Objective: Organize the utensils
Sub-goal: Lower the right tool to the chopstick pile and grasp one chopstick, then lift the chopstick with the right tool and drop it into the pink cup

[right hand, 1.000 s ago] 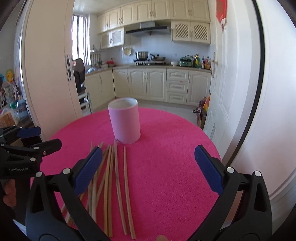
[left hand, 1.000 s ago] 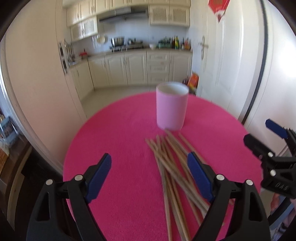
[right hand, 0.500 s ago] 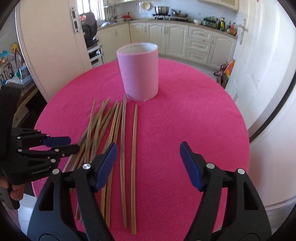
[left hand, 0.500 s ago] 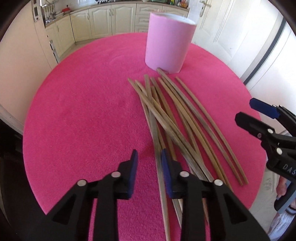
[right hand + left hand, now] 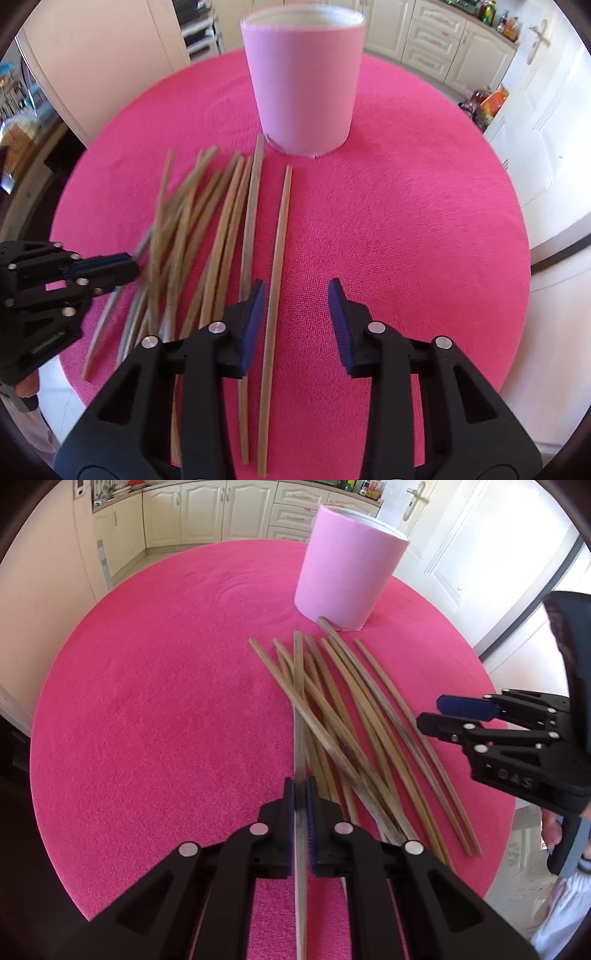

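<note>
From the left wrist, the left tongs (image 5: 300,805), wide open a second ago, have clenched on one chopstick (image 5: 298,701) of the pile on the pink worktop (image 5: 155,709), its first pick; from the right wrist, the right tongs (image 5: 295,325), just narrowing, straddle the outermost chopstick (image 5: 279,251) ungripped, holder cup (image 5: 303,85) beyond.
</note>
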`<state>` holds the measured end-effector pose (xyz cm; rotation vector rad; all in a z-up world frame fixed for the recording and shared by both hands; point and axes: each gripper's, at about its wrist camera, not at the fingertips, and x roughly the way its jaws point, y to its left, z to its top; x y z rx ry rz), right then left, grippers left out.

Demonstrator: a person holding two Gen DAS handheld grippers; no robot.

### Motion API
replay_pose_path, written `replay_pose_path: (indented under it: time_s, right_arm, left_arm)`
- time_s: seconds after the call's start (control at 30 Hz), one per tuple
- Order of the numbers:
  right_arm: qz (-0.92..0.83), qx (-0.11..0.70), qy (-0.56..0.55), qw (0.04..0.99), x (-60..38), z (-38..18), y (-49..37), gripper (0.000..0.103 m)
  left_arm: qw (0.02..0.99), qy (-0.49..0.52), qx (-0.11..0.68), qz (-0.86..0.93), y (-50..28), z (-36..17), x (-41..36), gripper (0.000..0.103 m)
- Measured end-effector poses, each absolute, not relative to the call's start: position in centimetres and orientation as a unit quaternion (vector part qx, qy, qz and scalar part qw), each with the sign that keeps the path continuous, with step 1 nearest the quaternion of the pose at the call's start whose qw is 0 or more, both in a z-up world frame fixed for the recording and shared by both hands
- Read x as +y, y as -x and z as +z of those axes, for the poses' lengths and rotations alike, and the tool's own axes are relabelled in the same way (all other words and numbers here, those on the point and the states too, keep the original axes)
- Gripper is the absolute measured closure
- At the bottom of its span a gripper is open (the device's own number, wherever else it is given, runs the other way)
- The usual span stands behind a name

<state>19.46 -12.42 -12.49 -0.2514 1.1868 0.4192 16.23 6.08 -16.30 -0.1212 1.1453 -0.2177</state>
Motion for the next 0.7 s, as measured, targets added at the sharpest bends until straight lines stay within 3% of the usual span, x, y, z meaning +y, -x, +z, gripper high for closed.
replay_pose_path:
  time_s: [0.17,0.23,0.27,0.3,0.53,0.7]
  right_arm:
    - [0.194,0.57,0.147,0.785,-10.9,-13.5,-20.2,0.073]
    - [0.195,0.571,0.148,0.783,-10.6,-13.5,-20.5,0.08]
    - [0.193,0.571,0.149,0.784,-10.6,-13.5,-20.6,0.09]
    - [0.191,0.569,0.152,0.785,-10.6,-13.6,-20.6,0.093]
    - [0.198,0.534,0.115,0.814,-12.4,-12.2,-20.2,0.097]
    - [0.21,0.486,0.087,0.844,-13.4,-10.2,-18.9,0.097]
  left_arm:
    - [0.832,0.055,0.546,-0.087,-16.4,-16.1,6.7,0.097]
    - [0.832,0.055,0.548,-0.066,-16.7,-16.1,7.4,0.097]
    - [0.832,0.061,0.548,-0.059,-16.7,-16.1,7.8,0.097]
    - [0.832,0.067,0.548,-0.051,-16.9,-16.0,8.3,0.097]
    - [0.853,0.073,0.517,0.012,-16.5,-14.4,10.4,0.097]
    - [0.894,0.071,0.441,0.031,-15.4,-11.2,10.2,0.097]
